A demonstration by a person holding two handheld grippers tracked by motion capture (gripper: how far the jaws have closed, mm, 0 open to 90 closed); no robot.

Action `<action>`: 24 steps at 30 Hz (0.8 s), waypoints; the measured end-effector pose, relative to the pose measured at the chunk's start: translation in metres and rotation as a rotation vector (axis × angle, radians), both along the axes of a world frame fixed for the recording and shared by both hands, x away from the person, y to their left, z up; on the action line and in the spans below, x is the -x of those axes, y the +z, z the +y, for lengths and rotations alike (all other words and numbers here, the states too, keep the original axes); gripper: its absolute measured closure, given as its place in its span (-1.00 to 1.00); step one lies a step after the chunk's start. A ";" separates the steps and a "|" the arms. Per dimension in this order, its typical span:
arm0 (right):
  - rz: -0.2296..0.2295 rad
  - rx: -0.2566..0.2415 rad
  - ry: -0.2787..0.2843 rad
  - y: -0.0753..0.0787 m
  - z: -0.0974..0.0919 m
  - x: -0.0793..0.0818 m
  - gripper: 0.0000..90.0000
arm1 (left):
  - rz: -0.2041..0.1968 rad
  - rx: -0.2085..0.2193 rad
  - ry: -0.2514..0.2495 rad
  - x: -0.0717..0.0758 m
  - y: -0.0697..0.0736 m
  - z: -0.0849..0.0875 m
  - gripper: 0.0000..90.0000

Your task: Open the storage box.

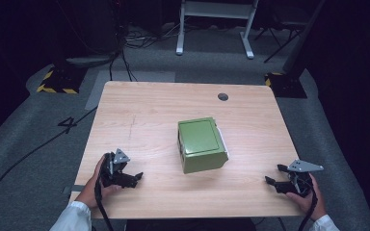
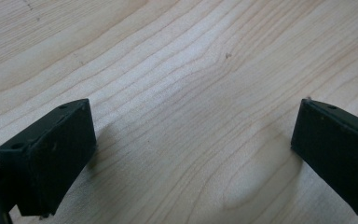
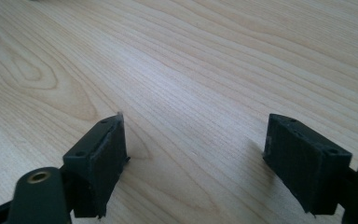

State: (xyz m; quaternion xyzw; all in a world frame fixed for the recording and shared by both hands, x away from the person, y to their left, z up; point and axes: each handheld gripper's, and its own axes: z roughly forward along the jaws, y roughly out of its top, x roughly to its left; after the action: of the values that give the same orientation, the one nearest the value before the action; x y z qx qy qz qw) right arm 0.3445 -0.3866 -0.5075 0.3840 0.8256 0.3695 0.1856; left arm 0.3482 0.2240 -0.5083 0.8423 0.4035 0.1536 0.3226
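High view: one closed green box (image 1: pixel 201 144) is seen on the surface (image 1: pixel 144 110), between the left hand-held gripper (image 1: pixel 134 179) and right hand-held gripper (image 1: pixel 273 175). Both sets of jaws are held apart, empty.

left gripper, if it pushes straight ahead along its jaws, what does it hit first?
Probably the table: the left gripper, jaws open, tilts down at bare wood. In the high view it aims roughly toward the green box, though well short of it.
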 end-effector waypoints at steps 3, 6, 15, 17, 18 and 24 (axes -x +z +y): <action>0.000 0.000 0.000 0.000 0.000 0.000 -0.53 | 0.002 0.005 -0.021 0.000 0.000 0.002 -0.99; 0.004 0.002 -0.005 0.000 0.000 0.000 -0.56 | 0.003 0.006 -0.054 0.000 0.000 0.005 -0.99; 0.010 0.013 -0.037 0.002 0.001 -0.005 -0.54 | 0.003 0.005 -0.058 0.000 0.000 0.006 -0.99; -0.008 0.020 -0.041 0.008 0.005 -0.010 -0.52 | 0.003 0.005 -0.058 0.000 0.000 0.006 -0.99; -0.016 0.024 -0.036 0.012 0.007 -0.012 -0.52 | 0.003 0.005 -0.057 0.000 0.000 0.006 -0.99; -0.042 0.001 0.011 0.039 0.028 -0.030 -0.51 | 0.003 0.005 -0.057 0.000 0.000 0.006 -0.99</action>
State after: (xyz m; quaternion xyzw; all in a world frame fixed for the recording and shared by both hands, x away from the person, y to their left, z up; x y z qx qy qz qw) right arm 0.3745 -0.3584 -0.4687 0.3714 0.8238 0.3782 0.2010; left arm 0.3482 0.2300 -0.5085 0.8529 0.3802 0.1419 0.3283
